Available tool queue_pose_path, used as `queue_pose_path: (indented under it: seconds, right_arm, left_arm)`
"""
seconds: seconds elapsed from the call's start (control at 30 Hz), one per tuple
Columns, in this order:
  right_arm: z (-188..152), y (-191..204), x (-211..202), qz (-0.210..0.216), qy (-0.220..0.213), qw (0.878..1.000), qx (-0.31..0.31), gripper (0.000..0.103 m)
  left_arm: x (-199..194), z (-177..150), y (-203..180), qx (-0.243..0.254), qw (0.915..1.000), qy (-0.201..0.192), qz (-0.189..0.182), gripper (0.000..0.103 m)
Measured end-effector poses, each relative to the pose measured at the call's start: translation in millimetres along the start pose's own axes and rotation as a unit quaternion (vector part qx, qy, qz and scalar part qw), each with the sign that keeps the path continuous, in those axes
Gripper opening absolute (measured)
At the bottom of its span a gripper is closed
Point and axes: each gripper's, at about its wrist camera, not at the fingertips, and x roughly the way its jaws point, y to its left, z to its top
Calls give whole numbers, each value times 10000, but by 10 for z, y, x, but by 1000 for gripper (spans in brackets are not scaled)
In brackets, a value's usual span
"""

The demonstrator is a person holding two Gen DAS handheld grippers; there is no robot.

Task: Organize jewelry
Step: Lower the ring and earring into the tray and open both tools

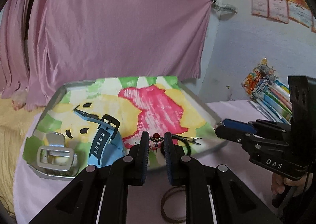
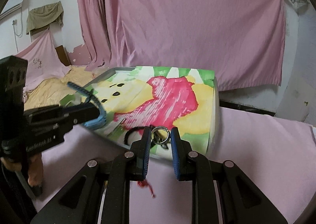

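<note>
Two grippers hang over the near edge of the tray [image 1: 59,89], likely because pieces are collected there. The left gripper [image 1: 156,142] pinches a red-stoned trinket [image 1: 156,138]; the right gripper [image 2: 160,135] grips a silver ring [image 2: 160,135]. A watch [image 1: 104,143] already lies inside the tray.

The blue watch [image 2: 92,109] is half hidden behind the left gripper [image 2: 86,113] in the right wrist view, dial out of sight. A brown bangle [image 1: 173,207] slips under the gripper arms, only part of its loop showing. A red thread [image 2: 147,185] peeks from beneath a finger, its rest covered. The book stack [image 1: 270,101] is blurred, titles unreadable. The hand [image 1: 278,186] is mostly cut off behind the right gripper [image 1: 227,127].
</note>
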Motion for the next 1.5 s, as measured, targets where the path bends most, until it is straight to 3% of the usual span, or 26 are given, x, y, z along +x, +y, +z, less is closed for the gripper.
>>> queue_pose_path:
  seconds: [0.23, 0.47, 0.7, 0.8, 0.97, 1.03, 1.17, 1.23, 1.3, 1.33, 1.5]
  right_arm:
    - [10, -18, 418, 0, 478, 9988, 85, 18]
    - [-10, -16, 561, -15, 736, 9973, 50, 18]
    - [-5, -8, 576, -18, 740, 9972, 33, 19]
    - [-15, -24, 567, -47, 712, 9974, 109, 28]
    - [-25, -93, 413, -49, 363, 9989, 283, 31]
    - [-27, -110, 319, -129, 133, 9992, 354, 43]
    - [-55, -172, 150, -265, -225, 9979, 548, 53]
    - [-86, -188, 84, -363, -346, 9970, 586, 60]
    - [-107, -190, 25, -390, -454, 9965, 585, 65]
    - [-113, -186, -9, -393, -519, 9962, 579, 68]
    - [-153, -125, -218, -449, -934, 9934, 495, 76]
  left_arm:
    - [287, -5, 80, -128, 9984, 537, 106, 14]
    - [449, -32, 66, -3, 9954, 933, 199, 15]
    - [459, -31, 79, -56, 9954, 941, 155, 15]
    - [455, -33, 93, -96, 9956, 921, 152, 15]
    - [372, -33, 92, -102, 9970, 758, 104, 15]
    - [292, -29, 69, -40, 9984, 556, 96, 15]
    - [138, -24, 28, 61, 9998, 205, 29, 15]
    - [76, -43, 4, 105, 9999, 69, 42, 24]
    - [27, -62, -10, 105, 9999, -57, 87, 51]
    - [-15, -78, -12, 95, 9998, -163, 114, 69]
    - [-247, -138, -10, 27, 9975, -657, 257, 72]
